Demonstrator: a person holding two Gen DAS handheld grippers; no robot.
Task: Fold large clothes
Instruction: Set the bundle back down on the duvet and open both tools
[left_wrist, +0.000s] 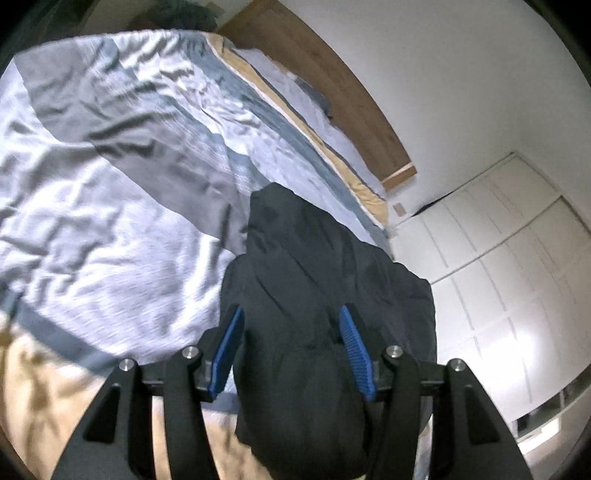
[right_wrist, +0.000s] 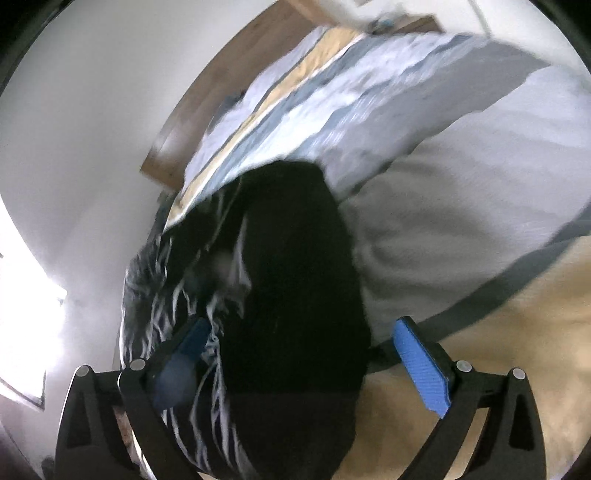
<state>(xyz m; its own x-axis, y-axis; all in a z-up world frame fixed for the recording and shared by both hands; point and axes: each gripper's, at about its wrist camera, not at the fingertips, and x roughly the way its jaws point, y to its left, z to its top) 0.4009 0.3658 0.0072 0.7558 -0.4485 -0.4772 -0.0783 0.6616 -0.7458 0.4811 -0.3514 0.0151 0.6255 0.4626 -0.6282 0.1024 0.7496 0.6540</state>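
A large dark garment (left_wrist: 317, 295) lies bunched on the bed, running from the middle of the left wrist view down past its lower edge. My left gripper (left_wrist: 291, 332) is open, its blue pads on either side of the cloth without clamping it. In the blurred right wrist view the same garment (right_wrist: 295, 277) shows as a black mass with a white-striped part (right_wrist: 177, 295) at its left. My right gripper (right_wrist: 299, 347) is open, its pads wide apart around the cloth.
The bed carries a rumpled cover (left_wrist: 110, 184) in white, grey, blue and tan bands. A wooden headboard (left_wrist: 332, 81) stands against the white wall. White wardrobe doors (left_wrist: 498, 277) are at the right. A bright window (right_wrist: 26, 314) is at the left.
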